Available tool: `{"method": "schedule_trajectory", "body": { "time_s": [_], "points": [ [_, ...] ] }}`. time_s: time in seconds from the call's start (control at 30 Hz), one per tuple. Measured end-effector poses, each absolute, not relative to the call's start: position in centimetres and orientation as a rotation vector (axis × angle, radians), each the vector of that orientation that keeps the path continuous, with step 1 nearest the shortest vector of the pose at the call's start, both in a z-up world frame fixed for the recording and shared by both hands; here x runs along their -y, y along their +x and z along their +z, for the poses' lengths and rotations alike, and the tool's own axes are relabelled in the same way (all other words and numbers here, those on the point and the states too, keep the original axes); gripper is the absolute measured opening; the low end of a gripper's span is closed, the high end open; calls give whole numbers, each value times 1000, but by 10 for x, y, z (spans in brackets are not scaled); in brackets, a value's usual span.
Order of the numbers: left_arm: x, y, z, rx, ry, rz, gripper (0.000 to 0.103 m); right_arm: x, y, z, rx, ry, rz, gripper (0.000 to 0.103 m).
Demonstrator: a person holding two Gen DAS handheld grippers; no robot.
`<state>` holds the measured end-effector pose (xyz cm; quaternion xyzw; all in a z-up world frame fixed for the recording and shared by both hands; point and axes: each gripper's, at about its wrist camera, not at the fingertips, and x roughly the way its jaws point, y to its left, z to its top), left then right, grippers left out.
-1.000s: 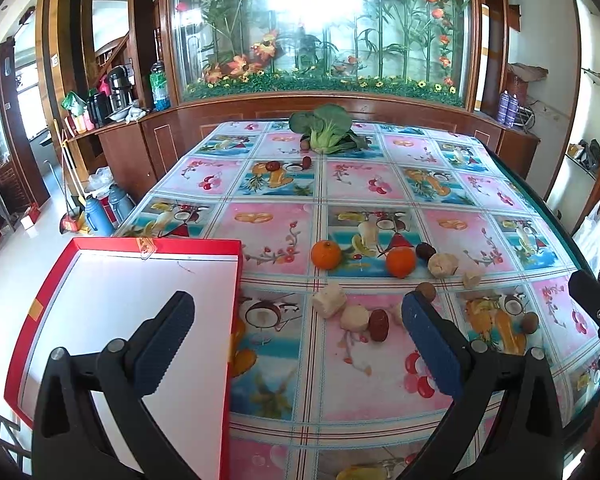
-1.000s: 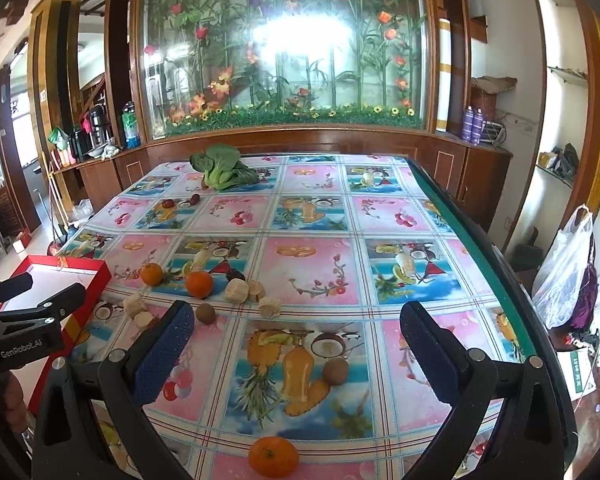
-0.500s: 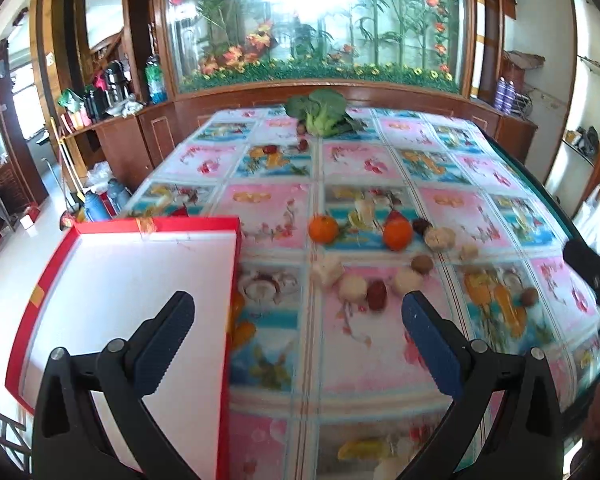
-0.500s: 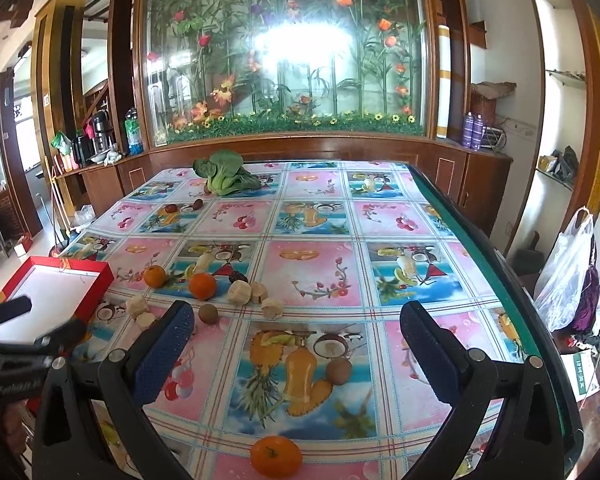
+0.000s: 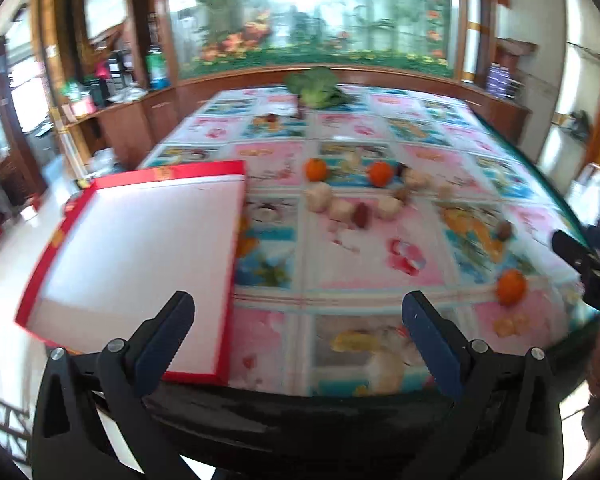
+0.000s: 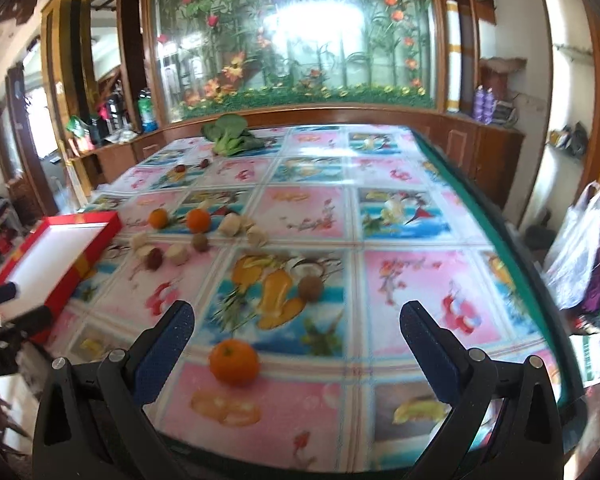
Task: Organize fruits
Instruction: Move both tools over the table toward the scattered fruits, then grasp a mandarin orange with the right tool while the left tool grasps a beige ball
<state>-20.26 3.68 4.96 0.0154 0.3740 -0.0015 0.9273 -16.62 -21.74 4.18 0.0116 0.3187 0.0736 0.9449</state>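
Looking along your left hand-held gripper (image 5: 298, 332), its ribbed blue pads spread wide and empty above the glossy fruit-print desk (image 5: 380, 248); a flat red-rimmed tray (image 5: 140, 248) lies left, round oranges (image 5: 381, 173) and pale chunks beyond. Your right hand-held gripper (image 6: 296, 340) gapes equally wide, one smooth orange (image 6: 234, 361) between its pads, untouched.

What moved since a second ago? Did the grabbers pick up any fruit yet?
No fruit picked up. Both grabbers pulled back toward the near table edge: the left gripper now sees the table's dark rim, and the nearest orange sits closer between the right gripper fingers. Both stayed open and empty. The fruits, the greens and the red tray stayed put.
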Motion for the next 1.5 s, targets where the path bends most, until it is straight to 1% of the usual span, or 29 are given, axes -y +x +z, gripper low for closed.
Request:
{"method": "schedule_trajectory", "body": {
  "time_s": [0.2,0.4,0.47,0.5,0.53,0.57,0.6,0.67,0.77,0.87,0.93,0.97,1.03,1.1,1.2,1.3,1.43,1.5],
  "points": [
    [-24,-200,47,-804,69,-38,103,205,-168,26,-676,42,245,100],
    [-28,-175,46,-830,68,-34,103,197,-160,14,-723,71,292,89],
    [-31,-159,41,-861,76,-19,103,193,-155,9,-753,69,312,77],
    [-33,-150,38,-876,84,-10,103,192,-152,6,-770,64,313,74],
    [-34,-146,36,-882,80,-9,103,191,-149,3,-788,62,311,65],
    [-35,-140,34,-886,77,-9,103,190,-147,0,-806,65,312,59],
    [-36,-133,34,-886,74,-17,103,190,-145,-3,-820,71,315,58],
    [-34,-122,34,-880,72,-30,103,190,-141,-9,-844,79,321,48],
    [-28,-108,35,-882,76,-61,103,190,-139,-12,-843,62,309,40],
    [-17,-91,33,-886,92,-99,102,188,-138,-14,-845,52,321,37],
    [-9,-78,29,-907,103,-128,95,187,-137,-14,-843,48,329,36],
    [-5,-71,25,-924,98,-154,94,187,-138,-14,-843,48,331,36],
    [1,-59,19,-950,99,-177,86,187,-138,-14,-843,51,336,35],
    [8,-44,11,-975,114,-193,83,186,-136,-14,-843,48,336,35],
    [18,-33,7,-975,149,-223,83,185,-135,-14,-845,44,338,35],
    [25,-25,6,-987,168,-262,75,186,-134,-14,-848,48,342,36],
    [27,-19,4,-984,196,-295,63,186,-133,-14,-848,48,343,36],
    [28,-18,2,-985,204,-321,59,186,-133,-15,-849,47,344,36]
  ]
}}
